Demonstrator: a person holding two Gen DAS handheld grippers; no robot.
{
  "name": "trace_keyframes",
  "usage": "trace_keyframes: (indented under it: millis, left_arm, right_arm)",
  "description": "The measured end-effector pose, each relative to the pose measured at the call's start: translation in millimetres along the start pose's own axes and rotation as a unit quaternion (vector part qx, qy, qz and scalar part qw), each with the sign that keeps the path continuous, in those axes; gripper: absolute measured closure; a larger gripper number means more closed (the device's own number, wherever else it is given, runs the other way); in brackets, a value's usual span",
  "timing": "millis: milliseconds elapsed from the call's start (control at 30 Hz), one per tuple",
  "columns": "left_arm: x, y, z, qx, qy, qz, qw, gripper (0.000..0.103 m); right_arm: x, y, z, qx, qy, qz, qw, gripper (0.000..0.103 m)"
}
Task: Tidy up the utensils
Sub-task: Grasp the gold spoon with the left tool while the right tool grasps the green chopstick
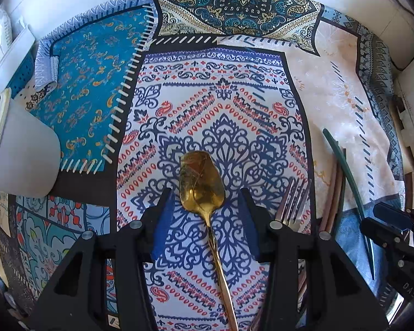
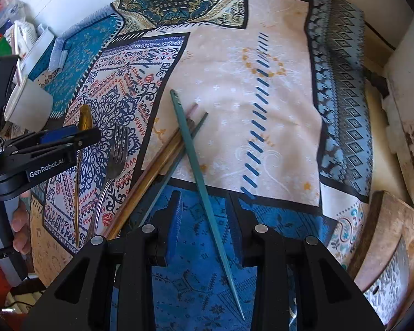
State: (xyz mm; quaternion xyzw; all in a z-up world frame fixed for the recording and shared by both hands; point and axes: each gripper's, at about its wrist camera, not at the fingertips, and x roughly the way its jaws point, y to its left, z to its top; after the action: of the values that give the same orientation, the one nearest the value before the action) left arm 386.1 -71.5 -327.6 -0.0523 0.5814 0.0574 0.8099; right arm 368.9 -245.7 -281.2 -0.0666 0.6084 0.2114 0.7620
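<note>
The left gripper [image 1: 204,212] hangs over the cloth [image 2: 276,104] with jaws apart and not touching, straddling the neck of one gold spoon [image 1: 201,182], seemingly lined up to pick it. The right gripper [image 2: 204,215], jaws apart too, straddles one teal chopstick [image 2: 198,182] lying loose. Beside them lie one fork [image 2: 116,160], a second teal chopstick, two or three brown chopsticks [image 2: 151,171], and one white cup [image 1: 22,149], probably the holder.

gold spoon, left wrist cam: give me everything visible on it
The gold spoon looks like shiny, gold-coloured metal with a broad, squarish bowl and a long thin handle. It lies flat on the patterned tablecloth, bowl pointing away from the camera, handle running back under the left gripper. The gripper's fingers straddle the neck with a gap on both sides; the pads do not touch it. A silver fork lies apart to its right.
</note>
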Motion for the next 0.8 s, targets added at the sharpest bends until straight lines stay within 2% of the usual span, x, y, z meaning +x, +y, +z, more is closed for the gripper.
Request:
trace_keyframes:
  millis: [200, 267, 300, 333, 467, 633, 800]
  left_arm:
    - [3.6, -1.6, 6.5, -0.006, -0.013, -0.013, 0.9998, 0.057]
    - [3.9, 1.9, 9.1, -0.006, -0.015, -0.02, 0.9997, 0.062]
    - [4.4, 2.2, 11.3, -0.004, -0.016, -0.02, 0.9997, 0.069]
    - [4.5, 3.2, 13.8, -0.003, -0.016, -0.022, 0.9996, 0.072]
    - [6.7, 6.3, 23.8, 0.007, -0.014, -0.037, 0.9992, 0.072]
    - [5.9, -0.6, 25.0, 0.045, -0.006, -0.057, 0.9973, 0.072]
    - [0.2, -8.8, 20.9, 0.048, -0.006, -0.072, 0.9962, 0.072]
  right_arm:
    - [9.0, 3.2, 7.3, -0.009, 0.01, 0.012, 1.0, 0.074]
    - [10.9, 4.7, 8.5, -0.014, 0.014, 0.02, 1.0, 0.081]
    - [12.7, 5.7, 9.3, -0.017, 0.016, 0.018, 1.0, 0.083]
    - [14.4, 7.1, 10.2, -0.019, 0.018, 0.014, 1.0, 0.086]
    - [17.2, 12.4, 13.4, -0.026, 0.017, 0.008, 0.999, 0.095]
    - [18.3, 13.0, 16.1, -0.02, 0.013, 0.01, 1.0, 0.097]
    - [9.5, 10.7, 16.4, -0.008, -0.004, 0.007, 1.0, 0.097]
